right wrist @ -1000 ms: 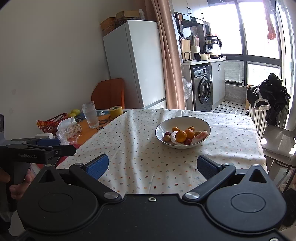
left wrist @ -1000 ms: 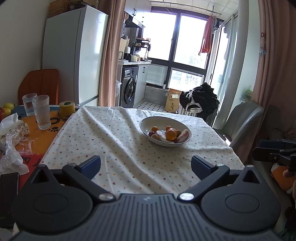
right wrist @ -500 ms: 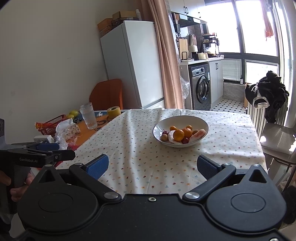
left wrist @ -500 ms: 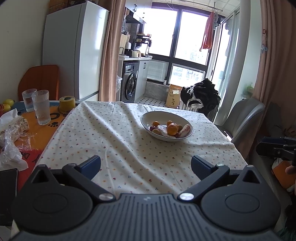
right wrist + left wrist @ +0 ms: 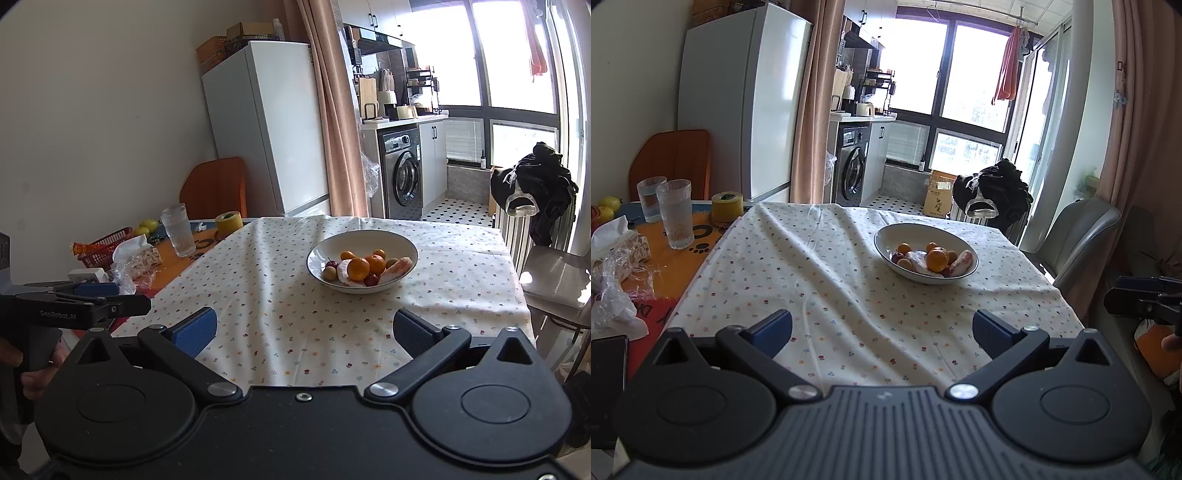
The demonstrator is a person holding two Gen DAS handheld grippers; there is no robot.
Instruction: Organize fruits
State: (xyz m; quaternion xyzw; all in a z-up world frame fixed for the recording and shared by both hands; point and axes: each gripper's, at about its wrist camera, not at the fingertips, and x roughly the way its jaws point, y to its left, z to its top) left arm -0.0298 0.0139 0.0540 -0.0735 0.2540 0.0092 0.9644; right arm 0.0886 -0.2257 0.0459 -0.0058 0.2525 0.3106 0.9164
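Fruit sits heaped in a shallow white ceramic bowl with a dark rim [image 5: 925, 254], which rests on a cream tablecloth printed with small flowers [image 5: 827, 280]. In the left wrist view the bowl lies at about 1 o'clock from the left gripper [image 5: 882, 326]; in the right wrist view it lies at 12 o'clock from the right gripper [image 5: 304, 328]. Contents noted: a large orange [image 5: 357, 268] near the middle, smaller orange citrus fruits [image 5: 376, 263] behind it, a dark red plum-like fruit [image 5: 331, 264] at the left side, and pale pink elongated pieces [image 5: 397, 267] at the right. Exact count cannot be determined.

The left gripper has its blue-padded jaws spread wide with nothing between them; it hangs over the near edge of the cloth, well apart from the bowl. The right gripper is likewise spread wide and empty, also short of the bowl.

At 10 o'clock in the left wrist view, on the uncovered orange tabletop [image 5: 665, 266], stand two ribbed clear drinking glasses [image 5: 675, 214] and a roll of yellow tape [image 5: 727, 206]. Crumpled clear plastic wrap [image 5: 613, 291] lies at 9 o'clock. A grey upholstered chair [image 5: 1082, 236] stands at 2 o'clock, beside the table's right edge.
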